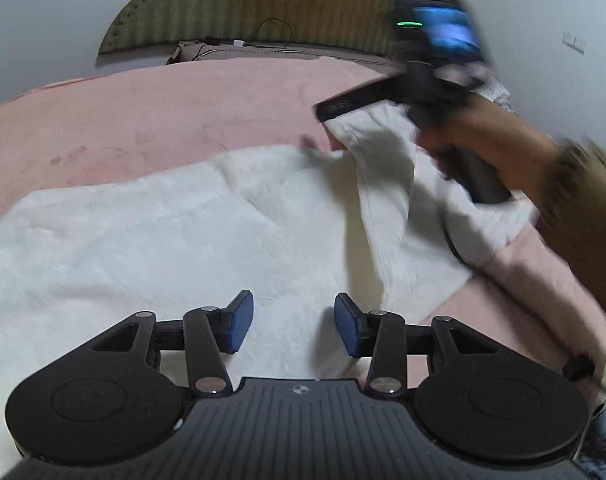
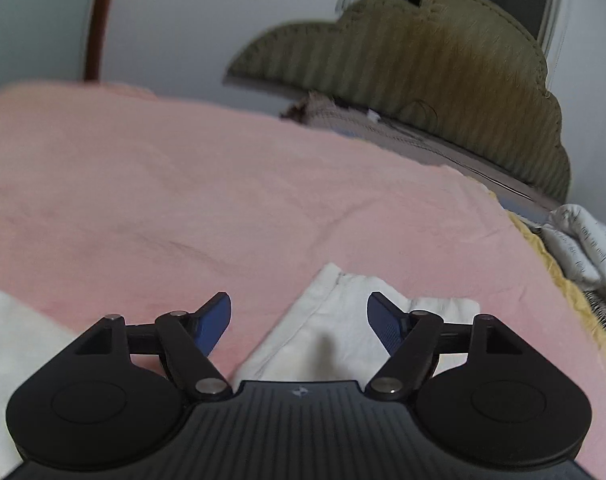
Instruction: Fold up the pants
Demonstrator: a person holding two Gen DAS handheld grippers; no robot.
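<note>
Room: a bedroom with pale walls and an olive scalloped headboard (image 1: 247, 4) behind the bed.
Surface: a pink blanket (image 1: 151, 104) covers the bed; a patterned quilt (image 2: 583, 240) lies bunched at its far right edge.
Pants: the white pants (image 1: 163, 232) lie spread across the near part of the blanket, mostly flat. One end is raised and bunched at the right of the left wrist view, draping down from the other tool.
Left gripper: the left gripper (image 1: 293, 322) hovers low over the flat white cloth, jaws apart, blue pads showing, nothing between them.
Right gripper: the right gripper (image 2: 299, 322) has its jaws wide apart. A folded corner of the pants sits on the blanket between and just beyond the fingers, but the pads do not press on it. In the left wrist view the tool is motion-blurred, held by a hand (image 1: 499, 148) in an olive sleeve (image 1: 587, 196).
Step in hand: it looks like a fold-over being laid down, with the carried end let go on the blanket.
Next move: probably smoothing the bunched end flat, then taking a fresh hold on an edge. That calls for both jaws to close on matching corners so the layers line up.
Risk: the loose end may slump unevenly.
</note>
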